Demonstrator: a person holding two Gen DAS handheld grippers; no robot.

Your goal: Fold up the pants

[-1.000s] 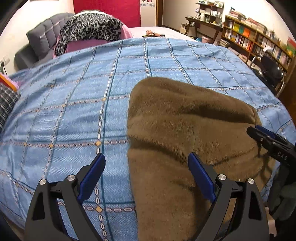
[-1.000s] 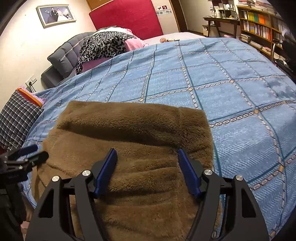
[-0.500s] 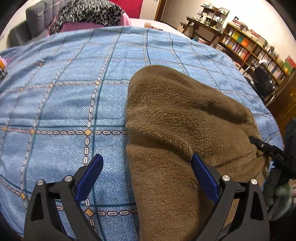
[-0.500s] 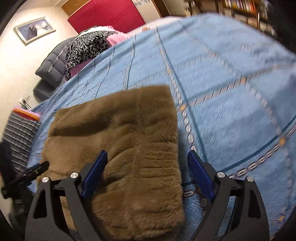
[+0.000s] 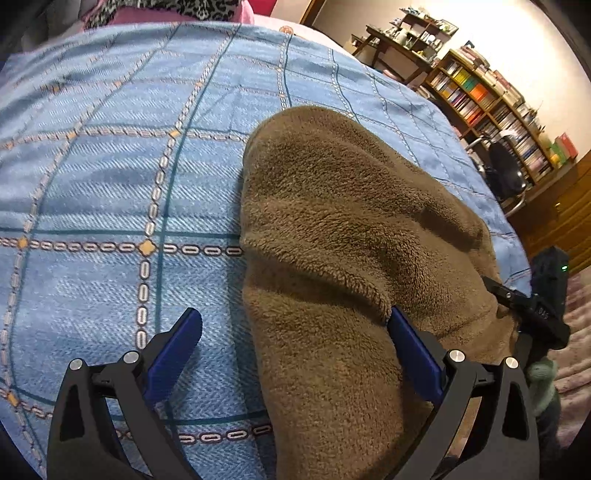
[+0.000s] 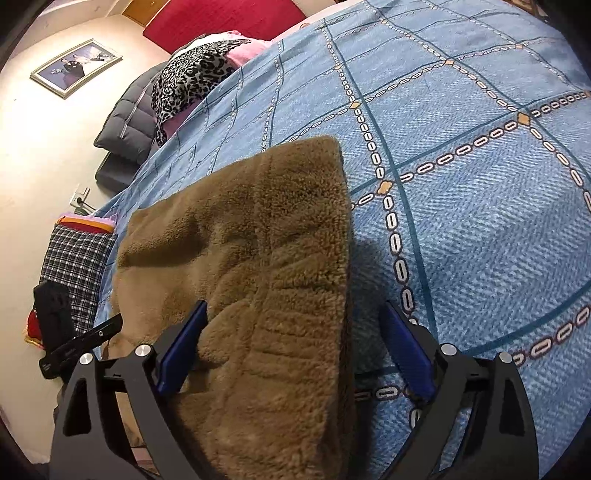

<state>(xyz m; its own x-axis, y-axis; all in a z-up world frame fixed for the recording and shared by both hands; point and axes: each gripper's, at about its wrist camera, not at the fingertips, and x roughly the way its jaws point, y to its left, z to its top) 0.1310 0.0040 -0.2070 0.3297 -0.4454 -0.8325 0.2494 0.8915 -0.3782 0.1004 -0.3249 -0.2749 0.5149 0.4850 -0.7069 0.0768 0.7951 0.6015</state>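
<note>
your left gripper [image 5: 293, 341] and right gripper [image 6: 293, 334] are both opening wide, gripping nothing. the folded brown pants [image 5: 351, 229] lie between each pair of fingers, on the blue bedspread [image 5: 110, 177].

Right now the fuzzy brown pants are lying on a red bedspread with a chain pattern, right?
Almost. The fuzzy brown pants are lying on a bedspread with a chain pattern, but it is blue, not red. Both wrist views show this; the right wrist view shows it most clearly. The red there is the panel on the wall behind the bed.
</note>
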